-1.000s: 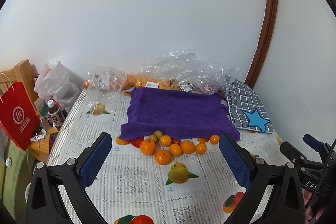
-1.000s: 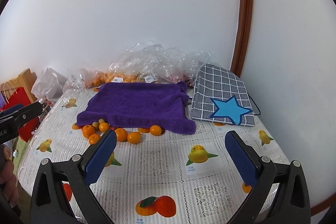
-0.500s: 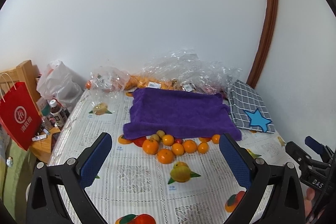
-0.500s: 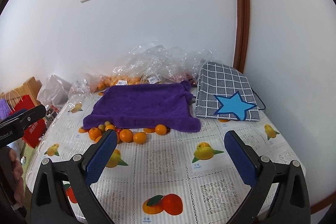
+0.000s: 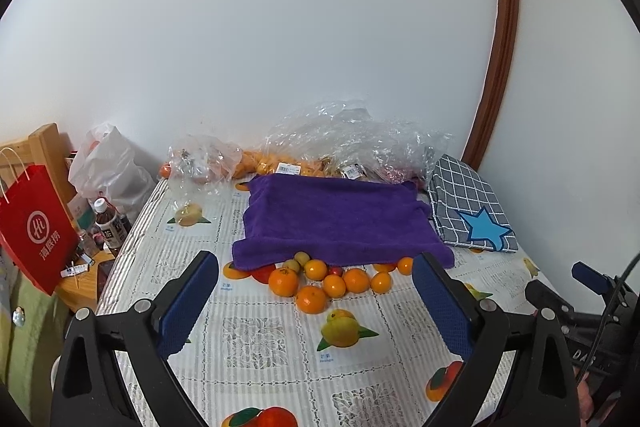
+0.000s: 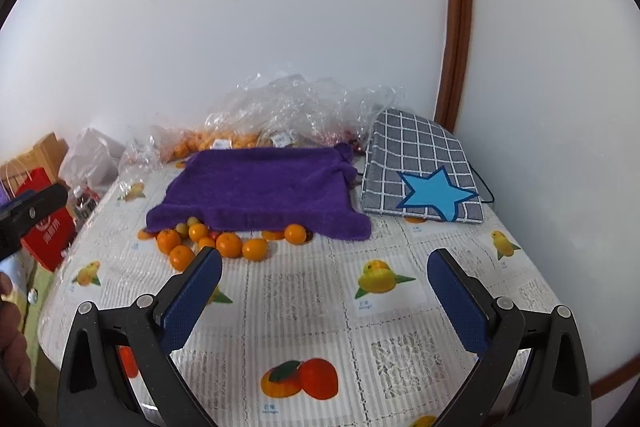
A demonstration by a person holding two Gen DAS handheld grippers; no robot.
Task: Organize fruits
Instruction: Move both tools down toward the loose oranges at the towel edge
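Observation:
Several oranges point(image 5: 312, 299) lie in a loose heap on the fruit-print tablecloth point(image 5: 260, 339), with a few small green-yellow fruits point(image 5: 302, 259) and a red one point(image 5: 335, 271). The heap sits at the front edge of a purple towel point(image 5: 340, 219). My left gripper point(image 5: 314, 259) hovers short of the heap; its jaws are wide and closing, with nothing between them. In the right wrist view the oranges point(image 6: 230, 245) and towel point(image 6: 260, 187) lie ahead to the left. My right gripper point(image 6: 325, 254) is open and empty above the cloth point(image 6: 304, 291).
Crumpled clear plastic bags point(image 5: 352, 143) holding more fruit line the wall behind the towel. A grey checked cushion with a blue star point(image 6: 420, 163) lies at the back right. Off the table's left edge stand a red paper bag point(image 5: 36, 227) and a bottle point(image 5: 108, 223).
Both views have shifted only slightly. The left gripper's pads stand a touch closer together than before. Nothing on the table has moved.

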